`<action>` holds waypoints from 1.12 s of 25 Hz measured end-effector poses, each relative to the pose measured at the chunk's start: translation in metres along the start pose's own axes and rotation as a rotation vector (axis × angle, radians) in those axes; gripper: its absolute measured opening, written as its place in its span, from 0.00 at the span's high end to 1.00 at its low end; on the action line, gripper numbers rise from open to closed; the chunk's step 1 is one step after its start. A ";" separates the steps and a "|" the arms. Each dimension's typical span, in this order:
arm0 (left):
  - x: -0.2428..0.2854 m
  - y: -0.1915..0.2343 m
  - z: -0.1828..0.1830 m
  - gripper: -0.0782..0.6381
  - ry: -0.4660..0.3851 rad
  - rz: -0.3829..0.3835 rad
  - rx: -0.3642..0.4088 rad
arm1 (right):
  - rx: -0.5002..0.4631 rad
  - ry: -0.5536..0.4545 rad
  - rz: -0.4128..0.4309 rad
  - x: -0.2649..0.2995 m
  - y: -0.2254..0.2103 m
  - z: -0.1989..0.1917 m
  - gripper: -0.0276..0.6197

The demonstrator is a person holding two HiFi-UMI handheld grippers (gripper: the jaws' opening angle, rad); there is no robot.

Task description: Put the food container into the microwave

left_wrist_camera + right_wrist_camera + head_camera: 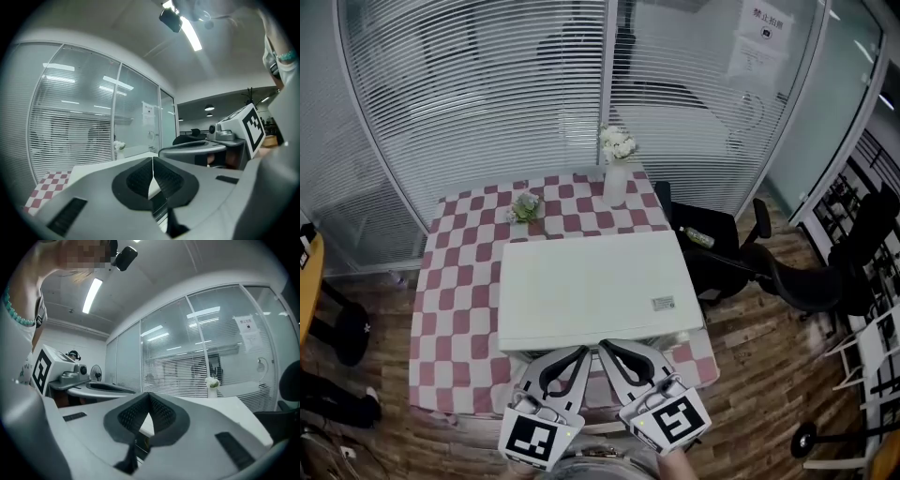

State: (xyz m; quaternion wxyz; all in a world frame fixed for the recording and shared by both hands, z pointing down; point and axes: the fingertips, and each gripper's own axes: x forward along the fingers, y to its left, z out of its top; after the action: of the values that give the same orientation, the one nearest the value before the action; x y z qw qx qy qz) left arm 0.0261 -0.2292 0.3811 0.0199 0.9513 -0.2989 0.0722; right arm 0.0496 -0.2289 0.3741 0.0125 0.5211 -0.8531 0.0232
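Observation:
A white microwave (591, 286) sits on the table with the red-and-white checked cloth (450, 300); in the head view I see only its flat top. No food container shows in any view. My left gripper (581, 352) and right gripper (606, 345) hang side by side just in front of the microwave's near edge, above the table's front. Both are shut with nothing between the jaws. In the left gripper view the left gripper (153, 160) has its pads pressed together. The right gripper view shows the right gripper (149, 395) shut the same way, with the microwave's top (225, 403) beyond it.
A white vase of flowers (617, 171) and a small potted plant (525, 206) stand at the table's far side. A glass wall with blinds (487, 103) runs behind. Black office chairs (741, 258) stand to the right on the wooden floor.

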 end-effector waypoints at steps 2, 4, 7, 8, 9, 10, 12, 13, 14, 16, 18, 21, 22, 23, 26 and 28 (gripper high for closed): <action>-0.002 -0.001 0.000 0.87 0.001 0.005 0.000 | -0.009 0.009 0.008 -0.001 0.004 0.001 0.97; -0.003 -0.001 0.000 0.87 0.002 0.010 -0.001 | -0.023 0.019 0.014 -0.001 0.007 0.001 0.97; -0.004 -0.002 -0.001 0.87 0.001 0.015 -0.002 | -0.036 0.026 0.017 -0.003 0.009 -0.001 0.97; -0.004 -0.002 -0.001 0.87 0.003 0.016 -0.001 | -0.035 0.028 0.019 -0.003 0.010 -0.001 0.97; -0.005 -0.003 -0.002 0.87 0.005 0.017 -0.001 | -0.035 0.030 0.022 -0.004 0.010 -0.001 0.97; -0.005 -0.003 -0.002 0.87 0.007 0.019 -0.001 | -0.036 0.033 0.026 -0.004 0.011 -0.002 0.97; -0.005 -0.004 -0.003 0.87 0.010 0.023 -0.004 | -0.040 0.042 0.034 -0.005 0.012 -0.003 0.97; -0.006 -0.004 -0.004 0.87 0.010 0.025 -0.004 | -0.043 0.045 0.037 -0.005 0.013 -0.003 0.97; -0.006 -0.004 -0.004 0.87 0.011 0.026 -0.003 | -0.045 0.047 0.040 -0.005 0.013 -0.004 0.97; -0.007 -0.004 -0.005 0.87 0.011 0.030 -0.004 | -0.046 0.048 0.043 -0.006 0.014 -0.004 0.97; -0.007 -0.004 -0.004 0.87 0.009 0.034 -0.010 | -0.043 0.051 0.048 -0.006 0.015 -0.004 0.97; -0.008 -0.002 -0.004 0.87 0.007 0.040 -0.013 | -0.044 0.054 0.054 -0.005 0.015 -0.004 0.97; -0.008 -0.002 -0.004 0.87 0.007 0.042 -0.013 | -0.044 0.055 0.054 -0.005 0.015 -0.004 0.97; -0.008 -0.001 -0.005 0.87 0.010 0.043 -0.013 | -0.046 0.058 0.052 -0.004 0.015 -0.005 0.97; -0.008 0.000 -0.009 0.87 0.019 0.046 -0.014 | -0.053 0.069 0.044 -0.004 0.014 -0.008 0.97; -0.008 0.000 -0.010 0.87 0.022 0.047 -0.016 | -0.058 0.072 0.046 -0.004 0.015 -0.008 0.97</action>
State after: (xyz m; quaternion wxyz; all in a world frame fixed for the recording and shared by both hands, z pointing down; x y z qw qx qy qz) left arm 0.0179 -0.2238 0.3898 0.0293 0.9431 -0.3213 0.0808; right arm 0.0383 -0.2177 0.3820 0.0578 0.4996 -0.8641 0.0178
